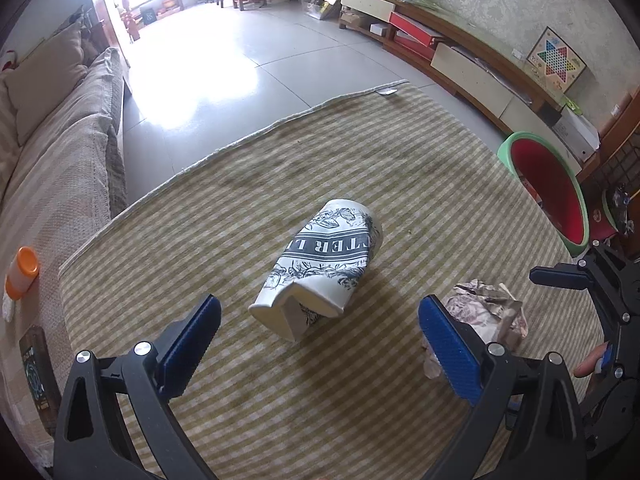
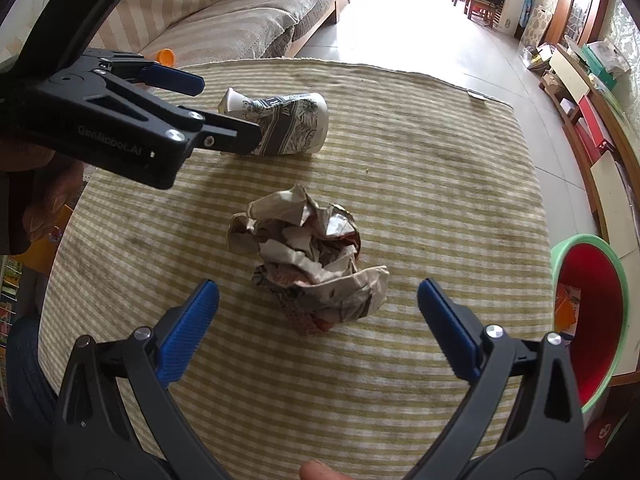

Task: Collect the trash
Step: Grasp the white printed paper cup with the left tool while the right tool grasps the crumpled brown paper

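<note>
Two hand-held grippers with black frames and blue ribbed finger pads hover over a table covered in an olive-and-cream striped cloth in a living room. The left gripper has its fingers spread wide, framing a crushed white paper cup with a black floral print and lettering, which lies on its side near the middle of the tabletop, its dented mouth turned toward the gripper; neither pad touches it. The right gripper is likewise spread wide, its pads standing to either side of a crumpled ball of brown-and-white printed paper that rests on the cloth nearer the table's front edge, apart from the cup. In the right wrist view, the left gripper reaches in from the left, partly covering the cup. A round bin with a pale green rim and red inside stands just off the tabletop's right edge, with some scraps visible within. A beige striped sofa runs along the left side, an orange-capped bottle lying on its seat.
</note>
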A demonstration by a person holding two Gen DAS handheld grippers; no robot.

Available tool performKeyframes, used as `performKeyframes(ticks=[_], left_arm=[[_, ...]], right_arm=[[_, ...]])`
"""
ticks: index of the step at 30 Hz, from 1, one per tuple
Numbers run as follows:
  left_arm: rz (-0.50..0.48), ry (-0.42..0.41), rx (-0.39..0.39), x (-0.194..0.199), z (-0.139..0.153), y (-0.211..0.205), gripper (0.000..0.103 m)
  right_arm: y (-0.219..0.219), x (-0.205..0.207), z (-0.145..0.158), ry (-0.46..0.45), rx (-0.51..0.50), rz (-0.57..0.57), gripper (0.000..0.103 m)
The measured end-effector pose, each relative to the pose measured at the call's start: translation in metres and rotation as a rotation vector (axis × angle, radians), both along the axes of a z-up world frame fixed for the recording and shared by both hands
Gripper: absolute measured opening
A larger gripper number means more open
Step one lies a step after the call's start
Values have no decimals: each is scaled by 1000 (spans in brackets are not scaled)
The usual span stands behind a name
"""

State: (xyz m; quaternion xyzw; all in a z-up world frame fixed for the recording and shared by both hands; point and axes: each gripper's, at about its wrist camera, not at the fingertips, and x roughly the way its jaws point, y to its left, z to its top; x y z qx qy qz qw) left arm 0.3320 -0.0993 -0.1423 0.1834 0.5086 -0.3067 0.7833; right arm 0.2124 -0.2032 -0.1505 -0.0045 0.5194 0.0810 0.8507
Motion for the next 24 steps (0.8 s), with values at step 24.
performKeyframes(ticks=[24], left_arm=[[-44,-8,93,15,-37,-29,60]], right_arm=[[8,23,-32,50,-15,63,57]])
